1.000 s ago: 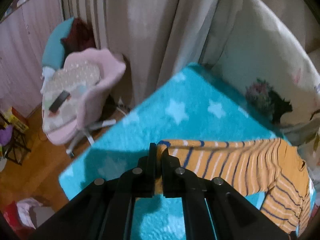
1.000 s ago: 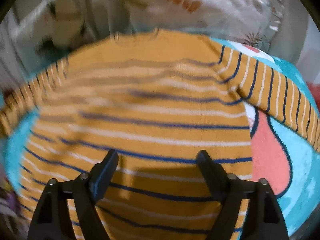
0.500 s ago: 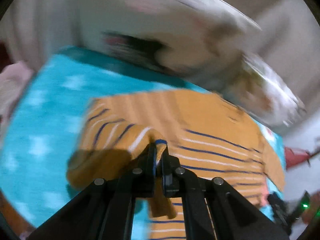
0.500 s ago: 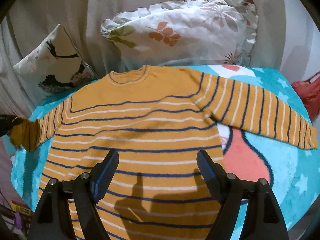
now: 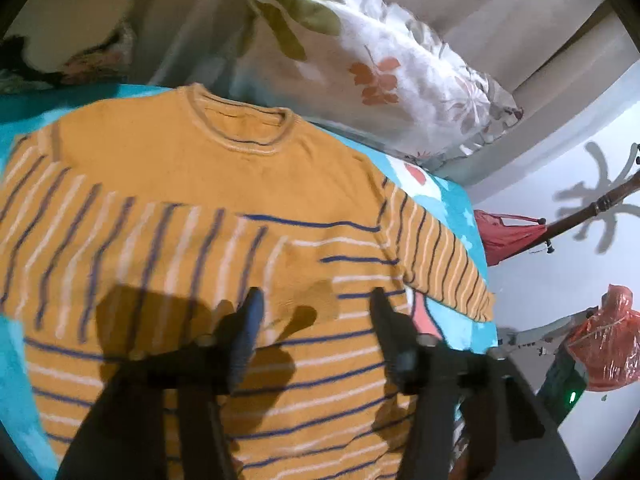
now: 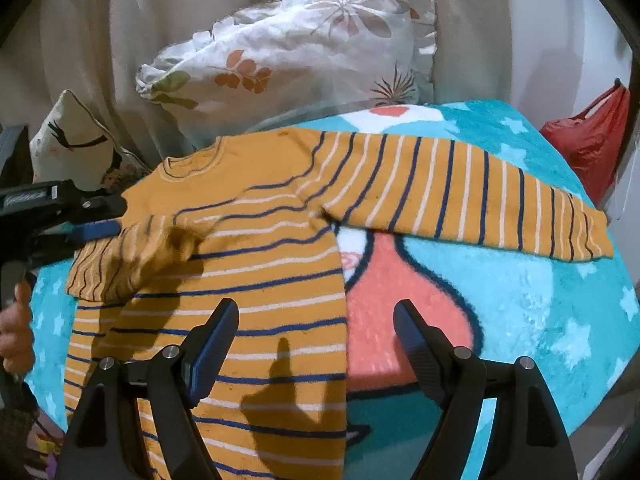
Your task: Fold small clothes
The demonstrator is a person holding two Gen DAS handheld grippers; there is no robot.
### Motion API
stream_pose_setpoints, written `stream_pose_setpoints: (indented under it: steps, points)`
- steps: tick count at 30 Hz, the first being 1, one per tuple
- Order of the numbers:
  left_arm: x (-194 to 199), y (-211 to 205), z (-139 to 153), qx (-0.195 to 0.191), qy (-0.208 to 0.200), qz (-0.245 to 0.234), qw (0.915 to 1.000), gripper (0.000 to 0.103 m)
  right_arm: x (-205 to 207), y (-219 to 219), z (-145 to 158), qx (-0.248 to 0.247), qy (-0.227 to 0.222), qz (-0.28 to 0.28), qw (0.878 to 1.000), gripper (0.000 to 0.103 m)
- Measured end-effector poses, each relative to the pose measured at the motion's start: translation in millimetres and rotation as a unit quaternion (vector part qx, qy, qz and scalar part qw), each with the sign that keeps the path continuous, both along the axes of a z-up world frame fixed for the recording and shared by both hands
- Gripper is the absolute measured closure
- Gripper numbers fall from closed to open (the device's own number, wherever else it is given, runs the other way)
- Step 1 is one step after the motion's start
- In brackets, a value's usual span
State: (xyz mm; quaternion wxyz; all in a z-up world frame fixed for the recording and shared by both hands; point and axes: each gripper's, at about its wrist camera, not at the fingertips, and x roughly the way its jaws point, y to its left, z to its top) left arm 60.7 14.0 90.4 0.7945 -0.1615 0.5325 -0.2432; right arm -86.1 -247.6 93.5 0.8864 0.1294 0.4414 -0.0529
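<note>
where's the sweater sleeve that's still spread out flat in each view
Left wrist view: the unfolded sleeve runs down the right of centre, beside the red bag.
Right wrist view: the same sleeve stretches across the upper right, over the turquoise blanket.
Shared landmark: the leaf-print pillow behind the collar.

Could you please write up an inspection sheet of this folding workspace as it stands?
Surface: turquoise star blanket with a pink cartoon patch.
Job's things: orange striped sweater lies flat; one sleeve folded across its chest, the other sleeve spread out on the blanket.
Clutter: nothing seen on the blanket.
Grippers: left gripper has just been opening, nothing between its jaws; right gripper open and empty above the hem.
Cables: nothing seen.
Surroundings: floral pillow, bird cushion, red bag.
</note>
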Motion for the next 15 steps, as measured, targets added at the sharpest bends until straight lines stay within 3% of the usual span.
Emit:
stream_pose_setpoints:
  steps: [3,9,15]
  points:
    - [-15.2,42.2,0.0,0.025,-0.004,0.040,0.9989,0.036,8.9,8.9,2.5,0.006,-0.006,0.024,1.000,0.019]
    - [-42.8,128.8,-15.0,0.075,0.016,0.141,0.9871,0.036,54.2,44.0,2.0,0.045,-0.011,0.093,0.995,0.019]
    - [-73.8,175.2,-25.3,0.096,0.020,0.196,0.9757,0.036,112.6,70.3,-21.9,0.105,0.018,0.113,0.988,0.019]
